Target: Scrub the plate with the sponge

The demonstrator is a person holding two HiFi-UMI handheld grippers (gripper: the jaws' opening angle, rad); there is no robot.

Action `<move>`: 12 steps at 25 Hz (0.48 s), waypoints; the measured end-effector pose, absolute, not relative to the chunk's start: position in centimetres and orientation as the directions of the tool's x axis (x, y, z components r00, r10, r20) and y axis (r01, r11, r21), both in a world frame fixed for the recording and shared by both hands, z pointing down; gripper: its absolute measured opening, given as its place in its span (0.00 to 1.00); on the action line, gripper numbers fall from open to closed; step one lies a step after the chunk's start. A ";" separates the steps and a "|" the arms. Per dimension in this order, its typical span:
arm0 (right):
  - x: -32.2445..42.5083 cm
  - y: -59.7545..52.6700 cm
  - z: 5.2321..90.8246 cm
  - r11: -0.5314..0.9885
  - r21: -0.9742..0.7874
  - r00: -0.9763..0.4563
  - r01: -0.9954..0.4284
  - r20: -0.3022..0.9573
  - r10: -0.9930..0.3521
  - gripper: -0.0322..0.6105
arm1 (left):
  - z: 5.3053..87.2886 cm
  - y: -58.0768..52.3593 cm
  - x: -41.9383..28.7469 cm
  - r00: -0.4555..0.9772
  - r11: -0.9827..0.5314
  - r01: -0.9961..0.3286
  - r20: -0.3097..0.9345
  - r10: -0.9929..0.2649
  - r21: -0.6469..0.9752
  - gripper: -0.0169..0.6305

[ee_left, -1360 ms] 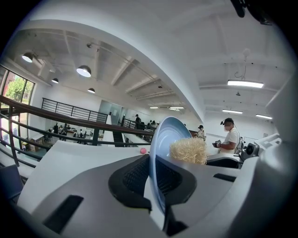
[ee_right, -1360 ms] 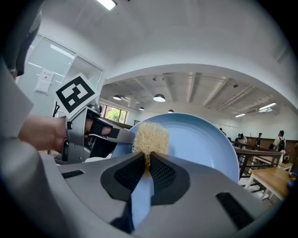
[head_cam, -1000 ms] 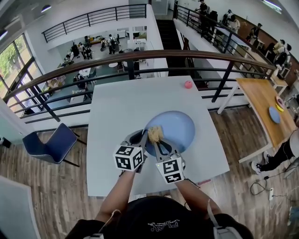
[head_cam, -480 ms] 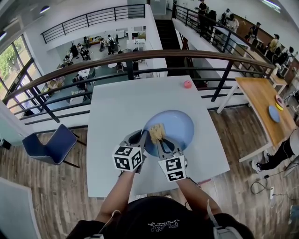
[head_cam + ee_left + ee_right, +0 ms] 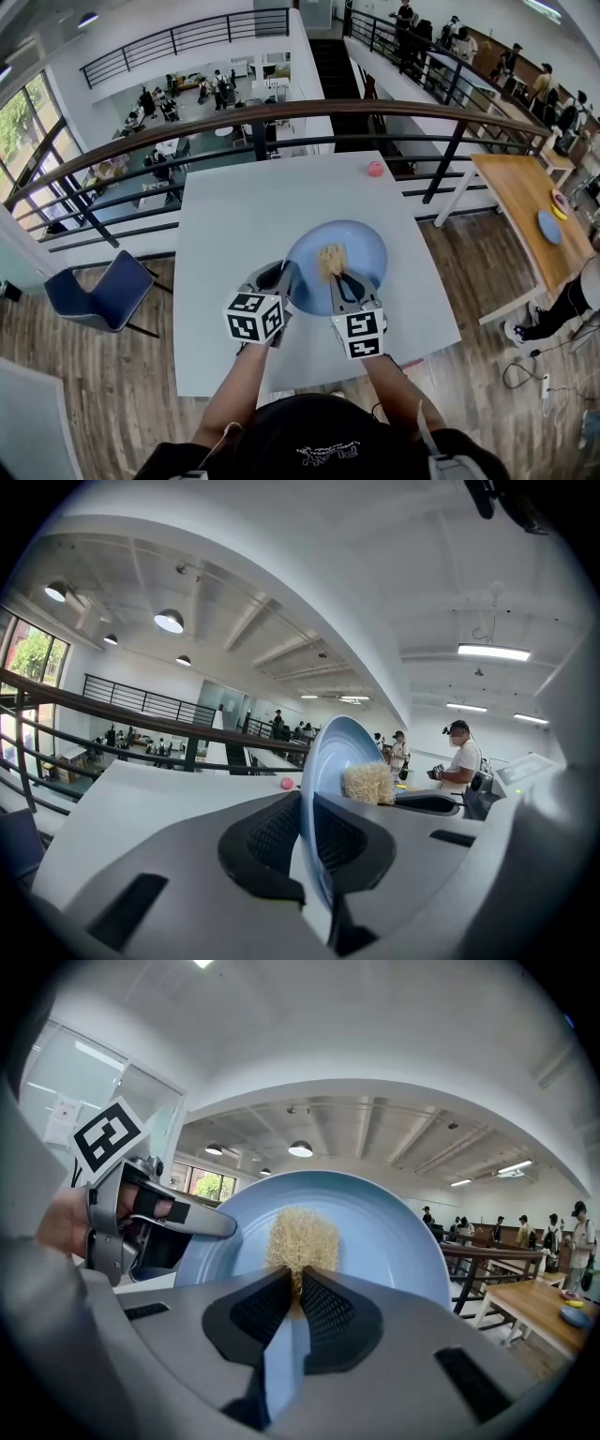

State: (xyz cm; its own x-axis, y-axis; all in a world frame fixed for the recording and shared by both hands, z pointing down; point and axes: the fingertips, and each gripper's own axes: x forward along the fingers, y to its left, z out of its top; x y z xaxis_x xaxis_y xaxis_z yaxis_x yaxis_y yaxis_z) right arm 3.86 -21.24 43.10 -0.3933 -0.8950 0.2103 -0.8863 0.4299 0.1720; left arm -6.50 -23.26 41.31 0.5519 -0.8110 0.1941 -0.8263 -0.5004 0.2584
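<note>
A white desk (image 5: pixel 234 216) stands by a dark balcony railing (image 5: pixel 281 107) on wood flooring (image 5: pixel 112 375); a blue chair (image 5: pixel 108 286) sits left.

The head view looks steeply down from above the person onto the desk (image 5: pixel 234 216) and the railing beyond. The left gripper (image 5: pixel 284 277) view sits low and faces nearly level along its jaws, with the plate (image 5: pixel 330 752) edge-on and very near. The right gripper (image 5: pixel 337 275) view meets the plate's face close up, with the left gripper at its left. All three share the plate and sponge (image 5: pixel 302 1235).
</note>
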 end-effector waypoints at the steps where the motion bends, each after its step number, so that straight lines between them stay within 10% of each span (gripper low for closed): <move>1: 4.4 -21.4 43.2 0.419 0.178 -0.381 -0.890 0.212 -0.900 0.12 | 41.3 -23.3 -6.5 0.552 -0.500 -0.826 0.194 -0.811 0.258 0.07; 12: 9.7 -23.0 43.2 0.316 0.191 -0.278 -0.929 0.204 -0.939 0.12 | 41.0 -23.4 -6.7 0.551 -0.501 -0.825 0.176 -0.816 0.260 0.07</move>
